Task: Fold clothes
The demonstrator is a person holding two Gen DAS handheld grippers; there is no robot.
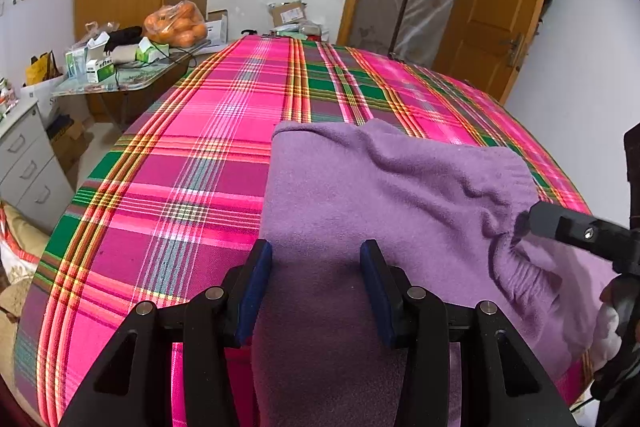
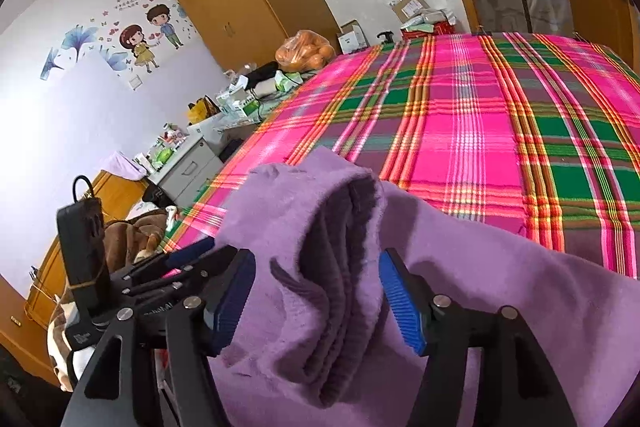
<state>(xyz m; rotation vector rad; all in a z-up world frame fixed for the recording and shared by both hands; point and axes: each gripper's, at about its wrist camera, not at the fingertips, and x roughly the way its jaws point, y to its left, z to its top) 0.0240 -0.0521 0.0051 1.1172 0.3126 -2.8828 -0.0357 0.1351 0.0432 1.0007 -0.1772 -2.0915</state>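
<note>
Currently, scene status:
Garment: purple fleece garment (image 1: 380,183) lies on the plaid bed cover (image 1: 192,147), near its front edge, partly folded.
Left gripper (image 1: 316,287): fingers apart above a flat part of the fabric; pads not pressing on it.
Right gripper (image 2: 316,301): fingers spread wide on either side of a raised fold with a ribbed hem (image 2: 336,307); no clamping visible.
Background: bag of oranges (image 1: 176,23) on a cluttered side table (image 1: 132,75).
</note>
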